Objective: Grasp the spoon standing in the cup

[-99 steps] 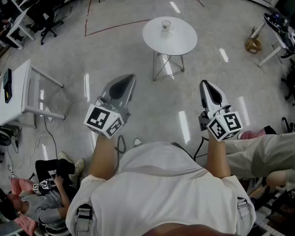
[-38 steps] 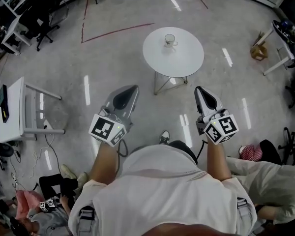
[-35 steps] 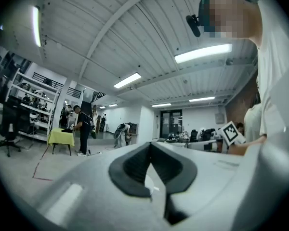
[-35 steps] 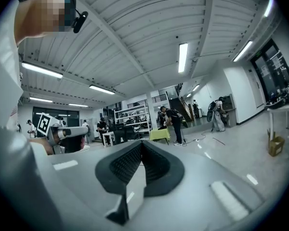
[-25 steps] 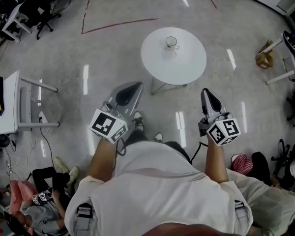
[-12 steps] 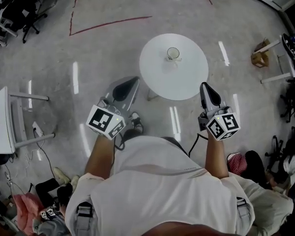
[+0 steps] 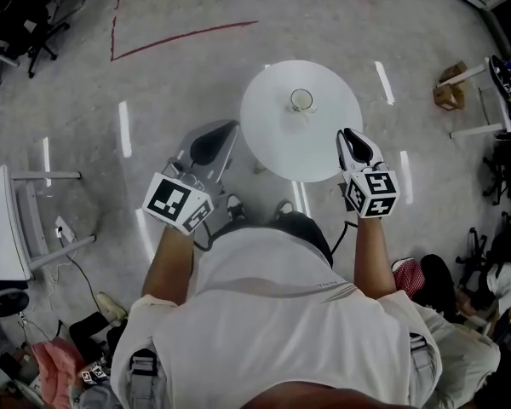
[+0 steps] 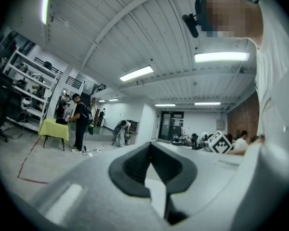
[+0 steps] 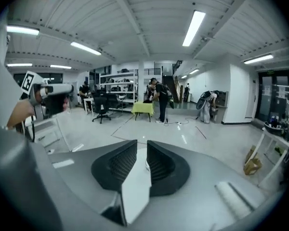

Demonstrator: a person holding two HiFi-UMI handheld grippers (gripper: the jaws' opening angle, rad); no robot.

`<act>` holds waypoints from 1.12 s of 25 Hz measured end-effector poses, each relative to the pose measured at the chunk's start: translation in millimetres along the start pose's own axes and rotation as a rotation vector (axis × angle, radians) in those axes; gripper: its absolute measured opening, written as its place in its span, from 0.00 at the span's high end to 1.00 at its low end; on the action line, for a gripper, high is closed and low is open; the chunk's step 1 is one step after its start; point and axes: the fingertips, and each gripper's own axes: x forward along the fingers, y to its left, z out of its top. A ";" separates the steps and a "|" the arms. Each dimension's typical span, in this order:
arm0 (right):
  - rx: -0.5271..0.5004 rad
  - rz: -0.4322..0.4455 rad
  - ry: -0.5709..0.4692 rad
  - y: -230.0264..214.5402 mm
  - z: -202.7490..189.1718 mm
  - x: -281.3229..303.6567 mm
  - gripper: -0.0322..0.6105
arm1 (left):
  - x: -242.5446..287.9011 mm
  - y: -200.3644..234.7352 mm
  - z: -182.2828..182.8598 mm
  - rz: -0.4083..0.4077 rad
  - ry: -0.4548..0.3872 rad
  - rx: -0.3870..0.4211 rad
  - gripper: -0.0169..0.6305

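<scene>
In the head view a small pale cup (image 7: 301,100) stands on the far part of a round white table (image 7: 272,135). The cup is too small for me to make out a spoon in it. My right gripper (image 7: 353,135) hangs over the table's near right edge, a short way in front of the cup. Its jaws stand a narrow gap apart with nothing between them (image 9: 141,158). To the left of the table, over the floor, my left gripper (image 7: 211,136) is held with its jaw tips touching (image 8: 151,144) and holds nothing.
A red tape line (image 7: 183,34) runs across the grey floor beyond the table. A white desk (image 7: 4,228) stands at far left, a cardboard box (image 7: 447,96) and a white table's legs (image 7: 468,130) at right. People stand far off in the room (image 9: 160,100).
I have walked up to the round table. It has come from far ahead to just under my grippers, and the right gripper now reaches over its near edge.
</scene>
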 end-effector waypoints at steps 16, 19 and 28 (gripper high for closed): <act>-0.620 0.213 0.404 -38.4 -143.1 189.0 0.79 | 41.7 -16.0 -43.6 0.263 0.059 -0.077 0.97; -0.707 0.202 0.437 -33.0 -164.9 219.4 0.79 | 27.6 -1.3 -49.8 0.315 0.057 -0.096 0.97; -0.702 0.201 0.490 -23.1 -185.6 256.9 0.88 | 1.8 19.4 -58.4 0.356 0.080 -0.100 0.97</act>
